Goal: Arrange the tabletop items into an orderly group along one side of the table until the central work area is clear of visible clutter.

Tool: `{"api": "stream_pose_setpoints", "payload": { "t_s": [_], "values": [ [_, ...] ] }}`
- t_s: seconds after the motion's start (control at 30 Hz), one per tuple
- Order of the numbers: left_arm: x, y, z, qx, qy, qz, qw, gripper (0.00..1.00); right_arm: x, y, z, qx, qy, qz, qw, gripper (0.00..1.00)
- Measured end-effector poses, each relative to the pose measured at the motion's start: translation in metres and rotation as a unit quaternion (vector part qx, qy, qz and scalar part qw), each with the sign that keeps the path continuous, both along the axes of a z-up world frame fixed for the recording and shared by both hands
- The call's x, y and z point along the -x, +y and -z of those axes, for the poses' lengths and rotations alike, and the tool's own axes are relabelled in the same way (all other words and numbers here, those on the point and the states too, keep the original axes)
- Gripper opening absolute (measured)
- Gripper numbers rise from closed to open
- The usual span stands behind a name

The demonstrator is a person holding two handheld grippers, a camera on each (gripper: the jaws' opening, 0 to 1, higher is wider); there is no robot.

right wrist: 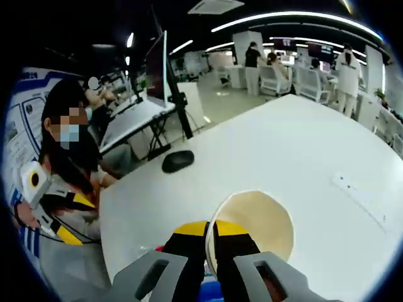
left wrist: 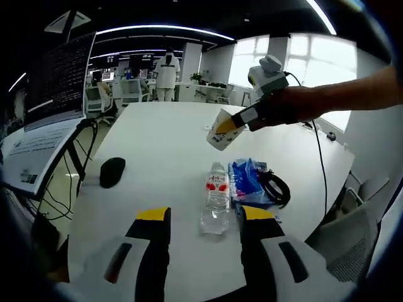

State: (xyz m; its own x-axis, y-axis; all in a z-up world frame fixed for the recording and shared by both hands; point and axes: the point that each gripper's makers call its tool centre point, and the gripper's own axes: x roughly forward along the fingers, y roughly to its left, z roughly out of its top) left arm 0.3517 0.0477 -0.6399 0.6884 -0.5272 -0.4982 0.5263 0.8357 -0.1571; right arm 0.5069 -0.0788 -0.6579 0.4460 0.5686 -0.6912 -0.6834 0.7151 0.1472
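Paper cup (right wrist: 255,226) pinched at rim by right gripper (right wrist: 210,234), lifted above table (right wrist: 296,145); water bottle (left wrist: 217,196) lies lengthwise just ahead of spread left gripper (left wrist: 205,217), nearer it

Bare tabletop (left wrist: 164,145) beyond water bottle (left wrist: 216,196)

Bottle (left wrist: 217,198) lies on table (left wrist: 164,145); pack (left wrist: 249,182) touching bottle's right, cable (left wrist: 277,187) beyond pack; mouse (left wrist: 112,171) well left; cup (left wrist: 224,130) above, behind bottle.
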Motion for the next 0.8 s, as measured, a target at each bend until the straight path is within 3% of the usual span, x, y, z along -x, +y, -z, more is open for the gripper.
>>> {"api": "stream_pose_setpoints", "payload": {
  "t_s": [0.1,0.43,0.63,0.8],
  "values": [
    [0.000,0.005,-0.001,0.001,0.000,-0.007,1.0000,0.43,-0.006,-0.004,0.016,0.046,-0.002,-0.011,0.9989,0.00],
    [0.000,0.021,0.003,-0.004,0.010,-0.023,0.9997,0.42,-0.022,-0.014,0.052,0.133,0.001,-0.054,0.9896,0.00],
    [-0.004,0.015,0.002,-0.002,0.010,-0.019,0.9998,0.42,-0.021,-0.019,0.062,0.160,0.000,-0.072,0.9845,0.00],
    [-0.010,0.004,-0.001,0.003,0.007,-0.013,0.9999,0.42,-0.027,-0.022,0.064,0.161,0.004,-0.069,0.9845,0.00]
  ]
}}
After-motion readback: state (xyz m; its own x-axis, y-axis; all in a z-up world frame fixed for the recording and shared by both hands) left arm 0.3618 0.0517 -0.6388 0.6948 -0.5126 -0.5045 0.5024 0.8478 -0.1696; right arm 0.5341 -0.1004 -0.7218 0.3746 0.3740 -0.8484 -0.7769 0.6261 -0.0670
